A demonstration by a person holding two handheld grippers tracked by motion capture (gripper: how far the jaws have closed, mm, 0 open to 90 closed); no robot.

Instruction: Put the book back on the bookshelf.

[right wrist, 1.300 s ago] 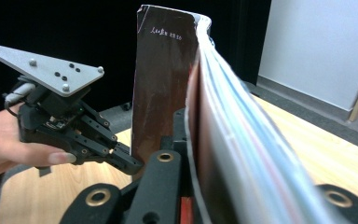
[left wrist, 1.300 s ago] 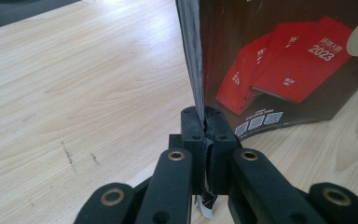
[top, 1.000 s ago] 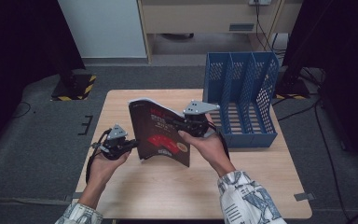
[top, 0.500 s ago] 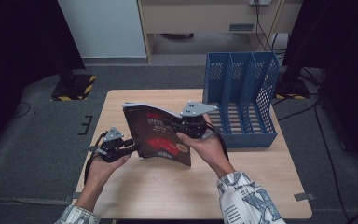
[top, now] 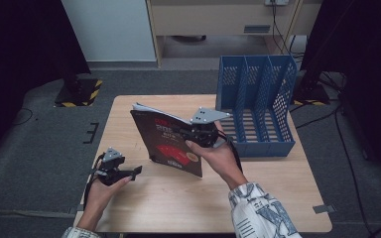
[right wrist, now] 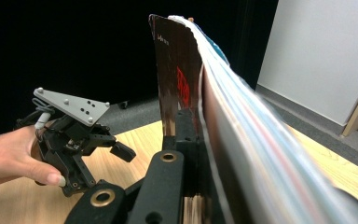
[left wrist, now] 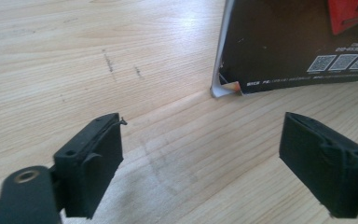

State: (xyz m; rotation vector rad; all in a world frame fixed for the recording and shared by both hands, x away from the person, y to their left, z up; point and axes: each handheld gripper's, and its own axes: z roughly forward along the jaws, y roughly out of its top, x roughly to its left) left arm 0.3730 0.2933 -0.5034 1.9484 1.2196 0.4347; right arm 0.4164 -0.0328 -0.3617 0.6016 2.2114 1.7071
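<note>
A black magazine [top: 166, 146] with red print stands tilted on its lower edge on the wooden table [top: 178, 208]. My right gripper [top: 181, 131] is shut on its upper right edge; in the right gripper view the jaws [right wrist: 186, 135] pinch the cover and pages [right wrist: 182, 79]. My left gripper [top: 135, 171] rests low at the table's left, apart from the magazine. Its jaws have just been opening and stand open with nothing between them [left wrist: 200, 140]. The magazine's bent lower corner [left wrist: 223, 88] lies just ahead of it.
A blue file rack [top: 258, 109] with three slots stands at the table's back right, just behind my right hand. Bare wood lies in front of and to the left of the magazine. Dark floor surrounds the table.
My left gripper let go of the magazine's lower left edge, opened, and dropped down and left toward the table. The right gripper kept its grip and place.
</note>
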